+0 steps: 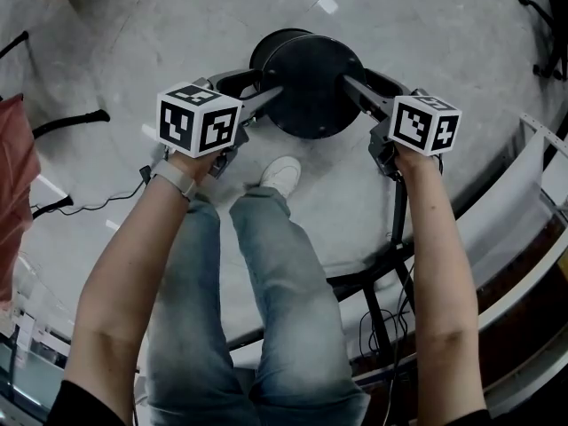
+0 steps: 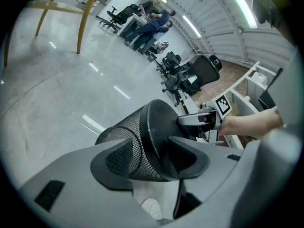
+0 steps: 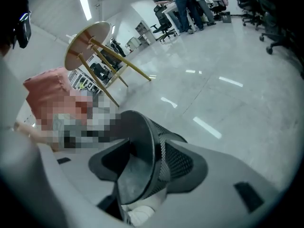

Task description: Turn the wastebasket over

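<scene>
We find the black wire-mesh wastebasket (image 1: pixel 311 82) upper centre, solid base facing us; left gripper (image 2: pixel 152 154) and right gripper (image 3: pixel 149 167) straddle its rim, jaws spread, apparently not pinching.

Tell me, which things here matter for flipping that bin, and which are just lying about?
For the job: black mesh wastebasket, left gripper, right gripper, both straddling its base rim.
Just around: round wooden table, office chairs, floor cables.
</scene>
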`<action>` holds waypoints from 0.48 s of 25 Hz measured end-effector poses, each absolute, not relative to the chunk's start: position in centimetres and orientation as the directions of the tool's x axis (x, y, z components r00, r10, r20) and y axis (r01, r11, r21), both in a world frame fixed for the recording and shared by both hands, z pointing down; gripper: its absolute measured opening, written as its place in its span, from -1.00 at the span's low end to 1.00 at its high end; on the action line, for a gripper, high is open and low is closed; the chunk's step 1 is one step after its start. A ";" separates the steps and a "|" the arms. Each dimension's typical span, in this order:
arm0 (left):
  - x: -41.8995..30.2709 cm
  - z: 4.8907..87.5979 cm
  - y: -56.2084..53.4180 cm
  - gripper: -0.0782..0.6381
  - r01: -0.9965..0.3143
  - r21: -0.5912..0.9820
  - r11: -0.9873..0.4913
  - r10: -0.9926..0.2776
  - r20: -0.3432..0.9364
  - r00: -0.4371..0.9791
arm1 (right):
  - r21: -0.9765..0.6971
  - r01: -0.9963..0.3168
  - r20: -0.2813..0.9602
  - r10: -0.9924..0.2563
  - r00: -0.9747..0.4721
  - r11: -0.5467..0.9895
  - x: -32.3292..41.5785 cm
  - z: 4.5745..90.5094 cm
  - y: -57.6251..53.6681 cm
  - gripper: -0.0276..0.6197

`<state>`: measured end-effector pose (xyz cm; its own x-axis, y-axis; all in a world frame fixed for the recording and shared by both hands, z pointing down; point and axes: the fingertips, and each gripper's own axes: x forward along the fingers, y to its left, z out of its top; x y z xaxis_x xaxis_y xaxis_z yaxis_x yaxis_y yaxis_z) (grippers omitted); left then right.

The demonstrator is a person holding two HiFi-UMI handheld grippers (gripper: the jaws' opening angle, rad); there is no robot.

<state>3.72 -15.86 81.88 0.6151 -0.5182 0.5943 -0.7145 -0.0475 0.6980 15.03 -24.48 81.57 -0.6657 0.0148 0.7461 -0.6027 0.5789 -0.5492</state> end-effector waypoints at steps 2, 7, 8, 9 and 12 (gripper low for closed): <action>3.7 81.8 -15.9 -0.14 -0.720 0.691 -0.065 -0.523 0.591 0.614 | -0.542 -0.617 0.745 -0.013 -0.667 0.571 15.1 81.4 -24.5 -0.19; 3.6 81.2 -15.5 -0.15 -0.740 0.664 -0.106 -0.522 0.596 0.610 | -0.513 -0.664 0.753 -0.086 -0.652 0.544 15.3 80.4 -23.7 -0.20; 3.5 81.0 -15.2 -0.15 -0.743 0.659 -0.120 -0.517 0.597 0.613 | -0.506 -0.666 0.753 -0.095 -0.651 0.549 15.3 80.1 -23.2 -0.21; 3.5 80.9 -14.6 -0.15 -0.744 0.655 -0.133 -0.510 0.598 0.618 | -0.499 -0.667 0.753 -0.104 -0.649 0.553 15.3 79.8 -22.6 -0.22; 3.5 80.7 -12.5 -0.15 -0.742 0.650 -0.167 -0.487 0.599 0.635 | -0.475 -0.678 0.753 -0.139 -0.643 0.561 15.5 78.7 -20.1 -0.26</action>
<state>3.48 -12.48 80.73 0.6351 -0.4871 0.5995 -0.7416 -0.1673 0.6497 15.50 -20.09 78.73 -0.6430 -0.1393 0.7531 -0.6779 0.5610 -0.4751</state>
